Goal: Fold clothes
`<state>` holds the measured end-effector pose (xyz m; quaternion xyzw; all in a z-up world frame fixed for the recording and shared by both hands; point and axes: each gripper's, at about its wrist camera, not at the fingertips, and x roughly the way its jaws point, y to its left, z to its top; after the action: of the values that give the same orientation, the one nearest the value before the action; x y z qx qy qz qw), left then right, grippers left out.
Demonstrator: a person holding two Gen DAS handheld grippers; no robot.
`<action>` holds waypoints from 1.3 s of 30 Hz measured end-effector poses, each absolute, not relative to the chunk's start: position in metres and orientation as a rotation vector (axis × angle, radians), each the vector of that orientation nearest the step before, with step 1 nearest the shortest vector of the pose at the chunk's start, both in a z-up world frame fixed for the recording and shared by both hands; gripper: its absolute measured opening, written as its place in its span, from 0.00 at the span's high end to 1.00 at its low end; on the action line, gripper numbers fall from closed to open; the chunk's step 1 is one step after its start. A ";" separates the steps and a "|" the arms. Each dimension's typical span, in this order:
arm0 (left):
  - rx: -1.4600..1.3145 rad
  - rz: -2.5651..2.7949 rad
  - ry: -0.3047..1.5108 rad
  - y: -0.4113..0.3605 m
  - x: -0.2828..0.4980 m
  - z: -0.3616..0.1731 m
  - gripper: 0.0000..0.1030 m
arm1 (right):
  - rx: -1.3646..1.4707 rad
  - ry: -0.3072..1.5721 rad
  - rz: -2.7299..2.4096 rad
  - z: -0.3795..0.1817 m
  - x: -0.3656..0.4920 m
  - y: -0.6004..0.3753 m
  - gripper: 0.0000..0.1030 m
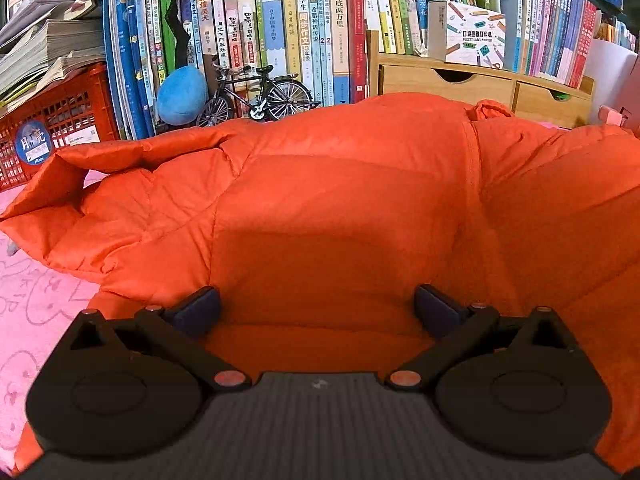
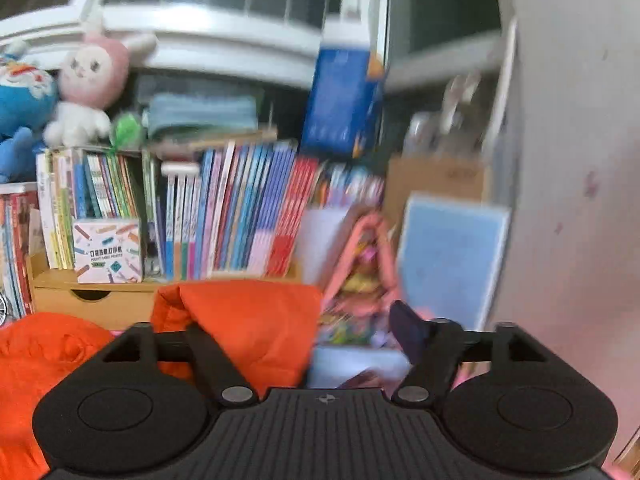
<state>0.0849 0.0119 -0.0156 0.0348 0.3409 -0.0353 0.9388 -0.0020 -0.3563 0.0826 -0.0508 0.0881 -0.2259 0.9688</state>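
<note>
Two views show one puffy orange quilted down jacket point(image 1: 340, 200) spread on a pink printed cloth point(image 1: 36, 312), and it fills most of the left wrist view. At far left in that view a red plastic lattice crate point(image 1: 60, 120) holds stacked papers, and a folded sleeve end of the jacket lies just in front of it. Next along, a blue plush ball point(image 1: 182, 96) and a small black model bicycle point(image 1: 256, 98) stand before a row of upright books point(image 1: 280, 32), right behind the jacket's far edge. Farther right, a low wooden drawer unit point(image 1: 480, 84) carries more books and a white printed box point(image 1: 474, 36). The left gripper point(image 1: 318, 312) stands wide apart over the jacket, its dark pads pressed down against the padded fabric with a broad stretch of it between them; nothing is pinched. In the blurred right wrist view, a pink-and-white plush rabbit point(image 2: 90, 92) sits on top of the books at left. The right gripper point(image 2: 296, 332) points roughly level; a lifted fold of the jacket covers its left finger, the right finger point(image 2: 408, 330) stands clear, so whether it grips the fabric cannot be told.
</note>
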 end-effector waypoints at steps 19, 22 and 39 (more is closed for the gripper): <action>0.080 -0.048 0.688 0.013 0.082 -0.012 0.00 | -0.004 0.378 0.079 0.063 -0.077 -0.311 0.01; 0.026 -0.047 0.662 0.025 0.062 0.000 0.00 | -0.019 0.410 0.213 0.057 -0.066 -0.269 0.01; -0.490 0.053 0.691 0.194 0.006 0.004 0.00 | 0.292 0.589 0.222 0.024 -0.057 -0.308 0.03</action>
<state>0.0062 0.1944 0.0042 -0.2375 0.3354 0.0257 0.9113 -0.0573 -0.3080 0.0235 0.1432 0.2884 0.1088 0.9405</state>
